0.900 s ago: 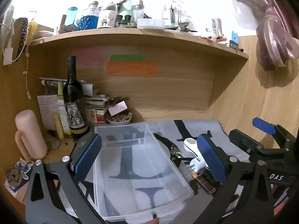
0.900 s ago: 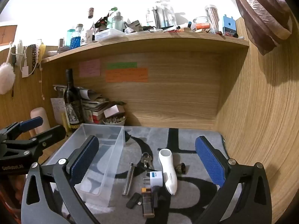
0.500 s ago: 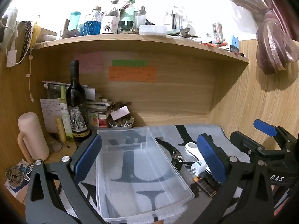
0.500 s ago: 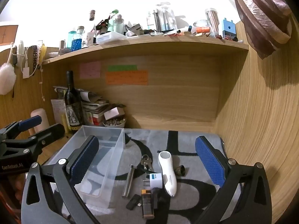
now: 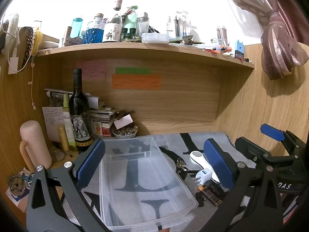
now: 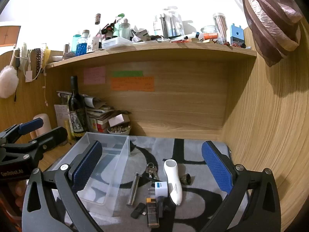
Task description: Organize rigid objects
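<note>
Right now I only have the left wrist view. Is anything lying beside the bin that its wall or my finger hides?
Observer: Yes. A metal cylinder lies between the clear plastic bin and the keys.
Operator: Anything behind my right finger?
Observer: A small brass bell-shaped piece, just right of the white handheld device.
Operator: Is the right hand-held gripper carrying anything?
Observer: No. The right hand-held gripper is open, with nothing between its pads.
</note>
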A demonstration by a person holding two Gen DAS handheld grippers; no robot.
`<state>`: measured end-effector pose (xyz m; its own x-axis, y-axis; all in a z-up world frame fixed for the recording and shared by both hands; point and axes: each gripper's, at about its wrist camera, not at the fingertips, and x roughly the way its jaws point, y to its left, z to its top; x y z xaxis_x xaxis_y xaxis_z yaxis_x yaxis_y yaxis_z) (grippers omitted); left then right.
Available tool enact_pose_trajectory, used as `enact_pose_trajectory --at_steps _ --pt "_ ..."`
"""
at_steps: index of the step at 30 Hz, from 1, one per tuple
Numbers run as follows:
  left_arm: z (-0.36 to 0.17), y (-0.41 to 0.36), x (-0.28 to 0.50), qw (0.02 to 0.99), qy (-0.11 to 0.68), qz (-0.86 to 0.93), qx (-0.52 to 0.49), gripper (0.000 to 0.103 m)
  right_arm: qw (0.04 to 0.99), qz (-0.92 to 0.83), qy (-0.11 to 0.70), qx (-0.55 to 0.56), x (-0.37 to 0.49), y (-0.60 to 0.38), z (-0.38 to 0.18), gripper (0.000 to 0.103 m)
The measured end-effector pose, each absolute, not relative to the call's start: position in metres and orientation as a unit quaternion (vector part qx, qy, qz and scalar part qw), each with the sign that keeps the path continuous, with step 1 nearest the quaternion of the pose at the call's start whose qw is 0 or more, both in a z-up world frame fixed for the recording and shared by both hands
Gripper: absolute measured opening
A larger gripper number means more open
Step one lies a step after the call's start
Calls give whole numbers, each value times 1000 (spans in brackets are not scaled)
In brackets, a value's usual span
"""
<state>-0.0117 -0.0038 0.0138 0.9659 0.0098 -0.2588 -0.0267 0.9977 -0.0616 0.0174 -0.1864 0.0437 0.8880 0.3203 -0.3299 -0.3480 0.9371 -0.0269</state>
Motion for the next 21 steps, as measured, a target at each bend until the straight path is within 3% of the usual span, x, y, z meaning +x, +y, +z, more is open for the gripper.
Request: enact_pose_trajectory --at_steps 21 --pt "14 -6 -12 992 125 9 -32 103 971 173 161 -43 18 -187 44 103"
